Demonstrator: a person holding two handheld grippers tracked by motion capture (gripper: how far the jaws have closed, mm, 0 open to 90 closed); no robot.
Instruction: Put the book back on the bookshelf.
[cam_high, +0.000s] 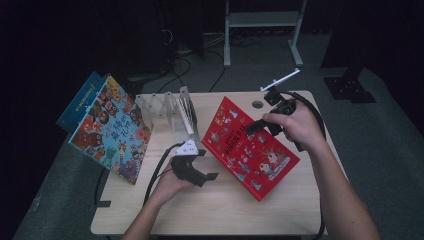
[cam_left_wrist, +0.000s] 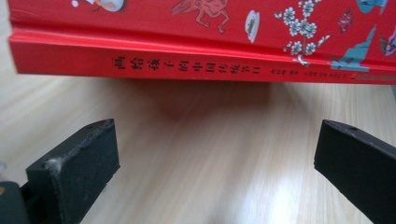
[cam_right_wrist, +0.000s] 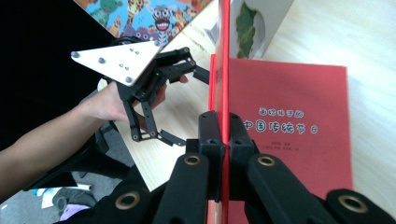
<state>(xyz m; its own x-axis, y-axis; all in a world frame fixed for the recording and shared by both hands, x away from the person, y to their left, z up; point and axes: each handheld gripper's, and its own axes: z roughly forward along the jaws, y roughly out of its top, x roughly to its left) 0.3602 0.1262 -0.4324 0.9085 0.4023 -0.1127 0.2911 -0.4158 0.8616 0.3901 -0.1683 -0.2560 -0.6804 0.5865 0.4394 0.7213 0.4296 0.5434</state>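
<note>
The work in hand looks like opening the red hardcover picture book (cam_high: 250, 147), which lies at an angle right of centre in the high view on the pale wooden table (cam_high: 215, 210). The right gripper (cam_high: 256, 125), at the book's upper edge in that view, has its jaws pinched shut on the front cover. In the right gripper view the cover stands edge-on as a thin red sheet (cam_right_wrist: 224, 70) rising up the middle of the frame, with the red title page (cam_right_wrist: 299, 121) bared to its right. So the cover is lifted, the book not yet fully open.

The left gripper (cam_high: 210, 176) sits lower centre-left in the high view, its jaws spread wide and holding nothing. In the left gripper view the two black pads (cam_left_wrist: 79, 158) frame bare tabletop, with the book's spine (cam_left_wrist: 187, 65) across the top of the frame, near but not touching.

Next move, as I judge it — swing the cover over toward the spine side without letting the thin board slip from the pinch. The left gripper seems placed to steady the spine or catch the cover as it comes across.

As for containers — the clear acrylic book rack (cam_high: 167, 112) stands at upper centre-left, and I can make out no book in its slots. A colourful cartoon-animal picture book (cam_high: 112, 130) leans against its left side, with a dark blue book (cam_high: 82, 100) behind that.
</note>
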